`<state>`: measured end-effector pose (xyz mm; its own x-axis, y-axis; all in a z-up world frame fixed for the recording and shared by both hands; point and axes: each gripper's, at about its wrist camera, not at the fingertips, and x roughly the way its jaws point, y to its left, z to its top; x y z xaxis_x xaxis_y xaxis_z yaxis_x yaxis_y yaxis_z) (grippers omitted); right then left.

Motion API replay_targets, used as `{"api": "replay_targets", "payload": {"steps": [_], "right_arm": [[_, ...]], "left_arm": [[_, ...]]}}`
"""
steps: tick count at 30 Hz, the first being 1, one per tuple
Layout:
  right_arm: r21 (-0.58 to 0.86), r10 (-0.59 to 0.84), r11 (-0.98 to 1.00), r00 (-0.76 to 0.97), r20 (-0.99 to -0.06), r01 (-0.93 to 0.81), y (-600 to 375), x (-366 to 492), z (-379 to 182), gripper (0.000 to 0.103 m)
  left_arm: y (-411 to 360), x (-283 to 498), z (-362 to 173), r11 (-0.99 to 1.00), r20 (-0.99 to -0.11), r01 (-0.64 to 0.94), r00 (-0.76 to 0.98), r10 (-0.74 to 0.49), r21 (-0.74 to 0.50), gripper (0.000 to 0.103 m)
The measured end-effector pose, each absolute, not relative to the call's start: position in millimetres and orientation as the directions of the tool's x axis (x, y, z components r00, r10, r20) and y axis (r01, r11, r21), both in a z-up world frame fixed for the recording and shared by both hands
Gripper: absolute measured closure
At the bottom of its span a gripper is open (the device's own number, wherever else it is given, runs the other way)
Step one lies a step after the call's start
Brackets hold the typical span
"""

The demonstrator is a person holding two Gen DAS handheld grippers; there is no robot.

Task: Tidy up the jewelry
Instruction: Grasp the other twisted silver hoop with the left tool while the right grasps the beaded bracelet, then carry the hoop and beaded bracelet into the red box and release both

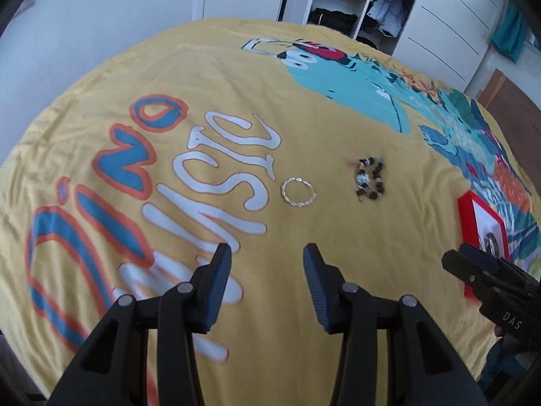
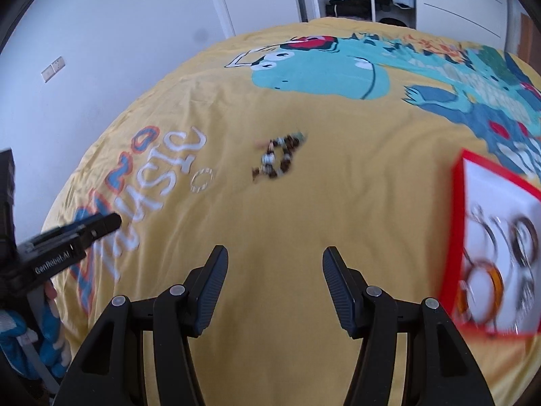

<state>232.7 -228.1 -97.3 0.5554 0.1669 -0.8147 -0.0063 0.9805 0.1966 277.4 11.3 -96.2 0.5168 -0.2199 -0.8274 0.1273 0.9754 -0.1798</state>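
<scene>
Both grippers, left (image 1: 267, 253) and right (image 2: 274, 257), hang spread and empty above the yellow bedspread (image 1: 338, 237); silver bangle (image 1: 298, 192) and beaded bracelet (image 1: 368, 178) lie beyond, red tray (image 2: 454, 237) at right

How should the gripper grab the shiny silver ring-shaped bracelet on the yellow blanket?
Pinch one side of the rim of the silver bangle, coming from above. It lies flat on the yellow bedspread, a thin open hoop, so one finger could probably go inside the hole and one outside. The left gripper is open, empty and nearer to it than to the beaded bracelet.
</scene>
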Motion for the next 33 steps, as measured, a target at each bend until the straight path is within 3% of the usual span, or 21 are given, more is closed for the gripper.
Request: {"api": "replay_targets", "payload": {"steps": [14,19,22,23,24,27,33], "right_arm": [[0.253,0.217,0.967,0.511,-0.832,0.000,-222,348,-150,0.045],[0.227,0.192,0.974,0.478,-0.857,0.015,-214,375,-172,0.045],[0.202,0.171,0.979,0.482,-0.859,0.013,-209,384,-177,0.045],[0.186,0.157,0.982,0.484,-0.861,0.012,-208,385,-178,0.053],[0.165,0.138,0.986,0.486,-0.863,0.013,-207,386,-178,0.067],[0.184,0.151,0.983,0.486,-0.861,0.020,-215,382,-179,0.084],[0.234,0.196,0.972,0.514,-0.835,0.009,-236,353,-163,0.085]], "left_arm": [[-15,372,-163,0.961,-0.874,0.142,0.401,-0.274,-0.236,0.062],[-19,387,-174,0.965,-0.877,0.168,0.406,-0.256,-0.203,0.074],[-22,392,-176,0.967,-0.879,0.179,0.412,-0.239,-0.179,0.088],[-24,392,-176,0.968,-0.879,0.188,0.416,-0.231,-0.166,0.090],[-26,391,-175,0.969,-0.879,0.196,0.421,-0.223,-0.152,0.093],[-31,385,-173,0.970,-0.876,0.212,0.439,-0.201,-0.116,0.097],[-26,369,-160,0.972,-0.865,0.190,0.455,-0.210,-0.136,0.099]]}}
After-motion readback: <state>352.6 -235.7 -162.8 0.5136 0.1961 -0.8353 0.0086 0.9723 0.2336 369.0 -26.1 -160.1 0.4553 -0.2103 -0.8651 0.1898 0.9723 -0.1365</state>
